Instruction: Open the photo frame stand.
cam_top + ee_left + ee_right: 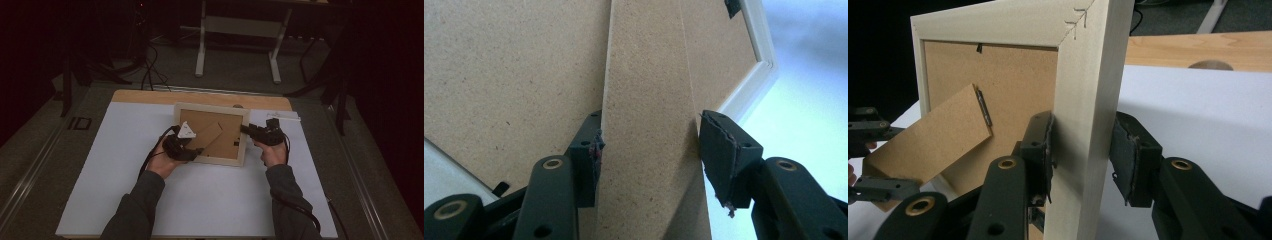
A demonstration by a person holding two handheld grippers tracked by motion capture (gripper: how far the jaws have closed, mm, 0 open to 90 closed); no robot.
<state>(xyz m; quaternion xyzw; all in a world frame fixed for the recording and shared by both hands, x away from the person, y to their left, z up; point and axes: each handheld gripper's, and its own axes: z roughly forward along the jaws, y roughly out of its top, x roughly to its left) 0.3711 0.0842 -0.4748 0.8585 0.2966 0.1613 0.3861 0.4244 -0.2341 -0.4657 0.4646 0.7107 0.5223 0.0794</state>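
Observation:
A pale wooden picture frame [210, 109] lies back-up on the white mat, its brown fibreboard backing [514, 65] facing me. Its brown stand leg [210, 134] is swung out from the backing. My left gripper [196, 149] reaches in from the frame's lower left. In the left gripper view its jaws [649, 145] sit on either edge of the stand leg [649, 75], pads against it. My right gripper [245, 130] is at the frame's right rail. Its pads [1082, 150] clamp that rail [1083, 75] across its width, and the stand leg [933, 135] shows to the left.
A white mat [210, 200] covers most of the wooden table [150, 96]. A small white object [282, 116] lies at the mat's back right. Beyond the table stand a white-legged frame [237, 25] and cables [149, 70] on the dark floor.

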